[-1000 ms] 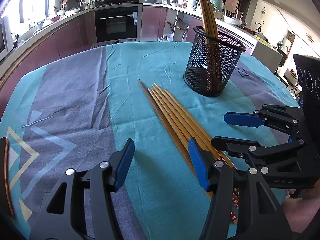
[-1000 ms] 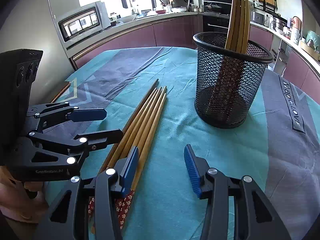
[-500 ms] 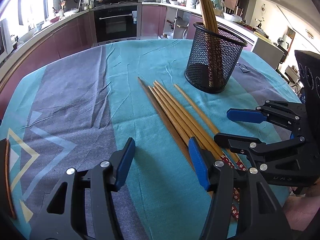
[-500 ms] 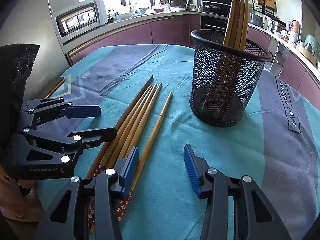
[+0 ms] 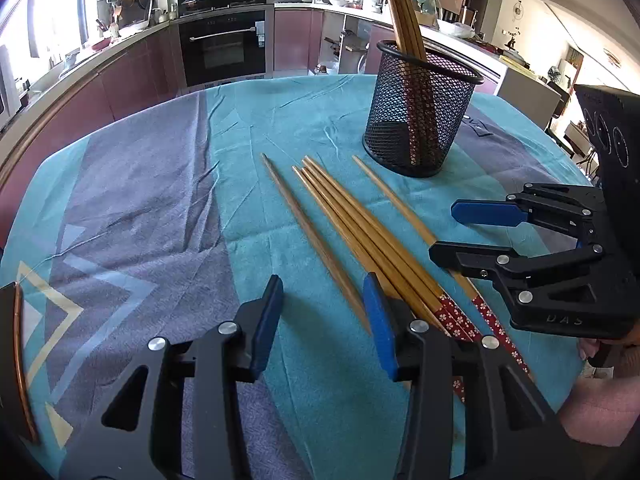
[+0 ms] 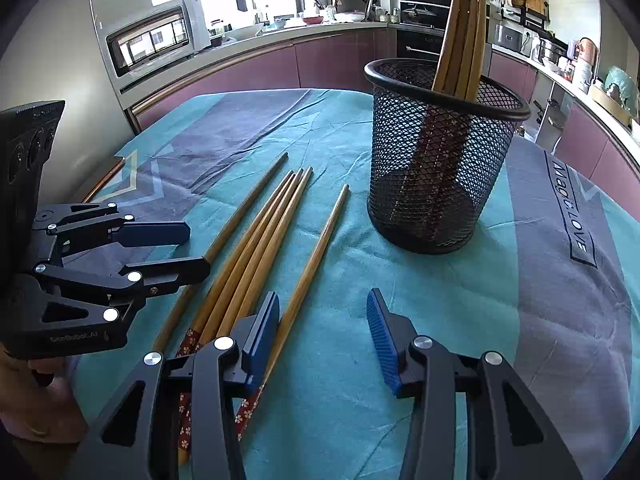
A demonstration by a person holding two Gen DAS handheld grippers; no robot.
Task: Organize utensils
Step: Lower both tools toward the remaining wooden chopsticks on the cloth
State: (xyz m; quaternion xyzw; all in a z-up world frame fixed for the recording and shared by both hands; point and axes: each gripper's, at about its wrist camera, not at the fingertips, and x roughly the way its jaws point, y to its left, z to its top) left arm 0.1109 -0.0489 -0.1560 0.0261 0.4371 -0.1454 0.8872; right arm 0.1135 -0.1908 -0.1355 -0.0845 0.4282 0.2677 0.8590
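Note:
A black mesh holder (image 5: 420,120) (image 6: 440,168) stands on the cloth with several wooden chopsticks (image 5: 400,12) upright in it. More chopsticks lie flat: a bundle of three (image 5: 348,220) (image 6: 256,248), a darker one (image 5: 310,232) (image 6: 250,200) to its left, and a single one (image 5: 392,196) (image 6: 316,248) to its right. My left gripper (image 5: 322,320) (image 6: 199,251) is closing over the darker chopstick's near end, which lies beside the right pad without being pinched. My right gripper (image 6: 322,336) (image 5: 443,231) stands open astride the single chopstick.
A teal and grey tablecloth (image 5: 160,200) covers the round table, whose wooden rim (image 5: 18,360) shows at the near left. A person's hand (image 6: 44,412) holds the left gripper. Kitchen counters, an oven (image 5: 224,44) and a microwave (image 6: 152,44) lie beyond the table.
The single chopstick slid right out of the bundle, then the darker one slid left. My left gripper's jaws have narrowed. Both grippers stayed in place.

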